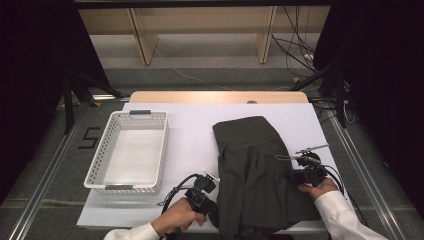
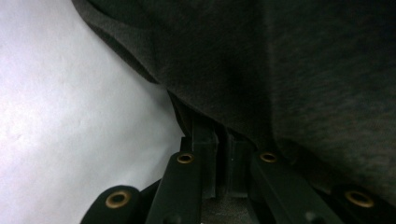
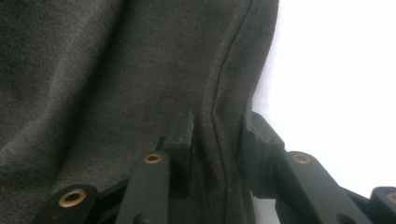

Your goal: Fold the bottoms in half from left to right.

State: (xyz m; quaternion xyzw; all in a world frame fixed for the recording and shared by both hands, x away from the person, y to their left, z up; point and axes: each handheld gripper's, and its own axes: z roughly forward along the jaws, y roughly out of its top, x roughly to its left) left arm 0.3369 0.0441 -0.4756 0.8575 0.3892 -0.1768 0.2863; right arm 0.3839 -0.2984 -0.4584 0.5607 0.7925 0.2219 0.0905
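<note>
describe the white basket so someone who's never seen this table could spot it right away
Start at the white-topped table in the high view and look to its left half. The basket sits there, left of the dark grey garment that both grippers work on. It is the only rigid, perforated white container, rectangular and empty.

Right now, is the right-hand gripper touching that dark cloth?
Touching. The right gripper view shows the right gripper with its jaws pinching a fold of the dark cloth.

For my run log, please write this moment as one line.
left gripper: shut on dark garment | right gripper: shut on dark garment | white basket: empty
</note>
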